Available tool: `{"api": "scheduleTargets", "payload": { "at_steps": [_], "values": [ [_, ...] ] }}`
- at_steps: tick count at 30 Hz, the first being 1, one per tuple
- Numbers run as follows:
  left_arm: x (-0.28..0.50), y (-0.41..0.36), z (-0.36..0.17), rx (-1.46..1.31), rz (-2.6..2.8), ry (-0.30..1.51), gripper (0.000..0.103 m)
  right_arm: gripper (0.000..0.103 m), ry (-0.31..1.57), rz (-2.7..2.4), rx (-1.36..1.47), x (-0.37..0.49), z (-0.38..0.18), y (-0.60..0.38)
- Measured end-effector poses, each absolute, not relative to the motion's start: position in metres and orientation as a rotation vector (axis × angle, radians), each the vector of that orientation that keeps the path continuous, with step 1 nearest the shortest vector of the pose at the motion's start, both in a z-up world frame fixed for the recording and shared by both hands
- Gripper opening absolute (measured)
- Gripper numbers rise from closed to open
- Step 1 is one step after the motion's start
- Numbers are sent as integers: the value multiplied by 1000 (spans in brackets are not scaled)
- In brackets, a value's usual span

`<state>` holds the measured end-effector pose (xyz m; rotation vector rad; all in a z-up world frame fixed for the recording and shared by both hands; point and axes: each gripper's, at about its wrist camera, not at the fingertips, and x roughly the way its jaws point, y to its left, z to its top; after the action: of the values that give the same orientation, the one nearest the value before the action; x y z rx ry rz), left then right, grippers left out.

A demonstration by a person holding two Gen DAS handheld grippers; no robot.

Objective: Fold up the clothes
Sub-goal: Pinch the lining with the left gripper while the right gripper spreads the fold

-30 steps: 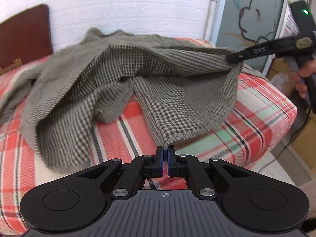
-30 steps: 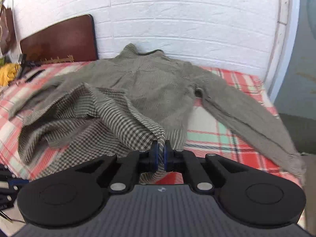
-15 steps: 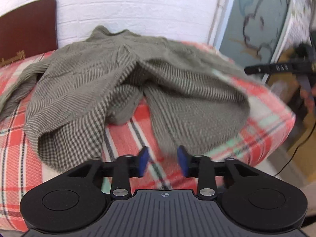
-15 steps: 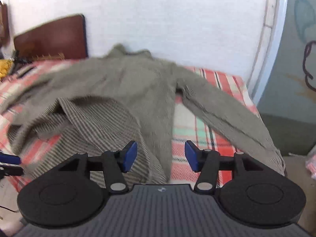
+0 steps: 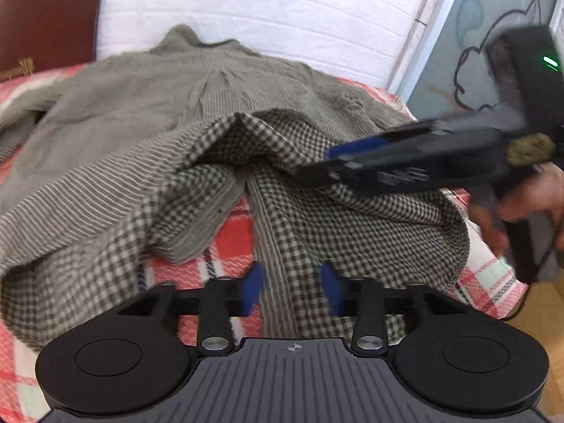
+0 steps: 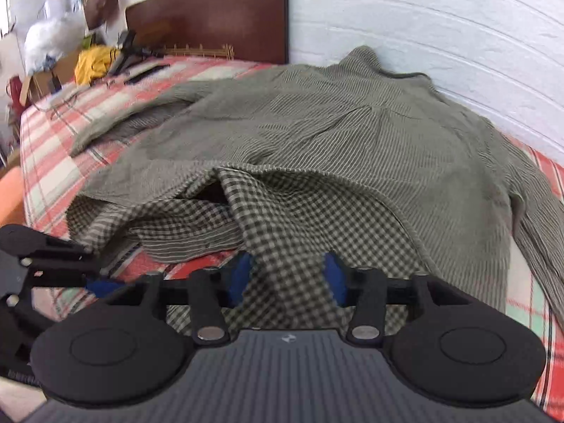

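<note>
A grey-green checked shirt (image 5: 148, 130) lies spread on the bed, collar toward the white wall, its hem rumpled and folded back near me; it also shows in the right wrist view (image 6: 352, 134). My left gripper (image 5: 292, 287) is open, its blue pads on either side of a hem fold. My right gripper (image 6: 287, 278) is open too, with checked cloth between its pads. In the left wrist view the right gripper (image 5: 338, 167) reaches in over the hem from the right. The left gripper (image 6: 95, 283) shows at the left edge of the right wrist view.
The bed has a red, white and green plaid cover (image 6: 53, 148) and a dark wooden headboard (image 6: 211, 14). A yellow cloth (image 6: 93, 63) and clutter sit at its far left end. A white brick wall (image 5: 264, 7) runs behind. The bed's edge drops to a wooden floor (image 5: 550, 320) at right.
Both grippers were shut on the shirt's hem and holding it up; they opened and the hem dropped. Both have now moved back in over the rumpled hem.
</note>
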<state>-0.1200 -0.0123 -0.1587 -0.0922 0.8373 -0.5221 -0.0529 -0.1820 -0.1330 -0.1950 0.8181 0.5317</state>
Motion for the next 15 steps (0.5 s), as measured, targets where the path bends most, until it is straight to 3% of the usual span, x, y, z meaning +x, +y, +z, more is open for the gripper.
{"api": "scheduleTargets", "payload": {
  "at_steps": [1,3,6,9,10,12,13,14,15],
  "values": [
    [-119,-12,-160,-100,-523,850,8,1,815,504,-206,-48,-133,-181],
    [-123,-12,-158,-94,-528,837,6,1,752,410,-208,-43,-127,-187],
    [-134,-14,-158,-34,-556,836,6,1,716,361,-202,-40,-122,-198],
    [-140,-16,-162,19,-560,846,10,7,808,380,-243,-35,-137,-201],
    [-140,-13,-161,14,-554,844,28,11,825,390,-243,-37,-140,-201],
    [-140,-5,-156,-9,-518,830,42,30,800,401,-227,-48,-133,-204],
    [-140,1,-153,-23,-490,819,55,38,777,405,-216,-55,-127,-206],
    [-139,6,-151,-28,-453,805,59,52,754,408,-205,-62,-121,-208],
    [-139,10,-149,-22,-420,793,59,52,731,412,-194,-69,-115,-209]
  ]
}}
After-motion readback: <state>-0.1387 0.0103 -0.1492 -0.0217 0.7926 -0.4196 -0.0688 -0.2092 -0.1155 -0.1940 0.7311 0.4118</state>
